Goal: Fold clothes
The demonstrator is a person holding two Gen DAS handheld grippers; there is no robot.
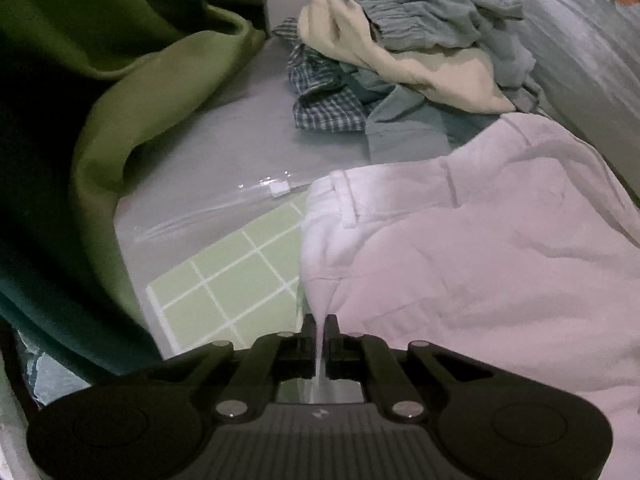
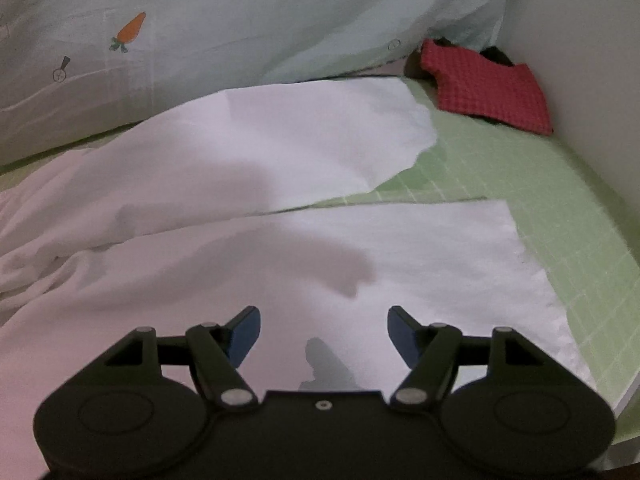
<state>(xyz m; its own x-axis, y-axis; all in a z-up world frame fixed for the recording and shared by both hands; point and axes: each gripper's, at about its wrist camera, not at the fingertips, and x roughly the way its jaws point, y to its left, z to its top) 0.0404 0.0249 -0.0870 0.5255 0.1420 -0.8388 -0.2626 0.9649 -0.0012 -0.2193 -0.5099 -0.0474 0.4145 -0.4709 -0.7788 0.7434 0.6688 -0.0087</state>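
Left tool (image 1: 320,326) clamped on pinched fold at waistband edge of white trousers (image 1: 480,248). Trousers spread over green grid mat (image 1: 228,276), legs (image 2: 360,140) lying side by side toward red waffle cloth (image 2: 488,88). Right tool (image 2: 324,332) hovers above nearer leg, fingers wide apart, gripping nothing. Crumpled clothes pile (image 1: 400,52) just beyond waistband. Green curtain (image 1: 132,92) left.
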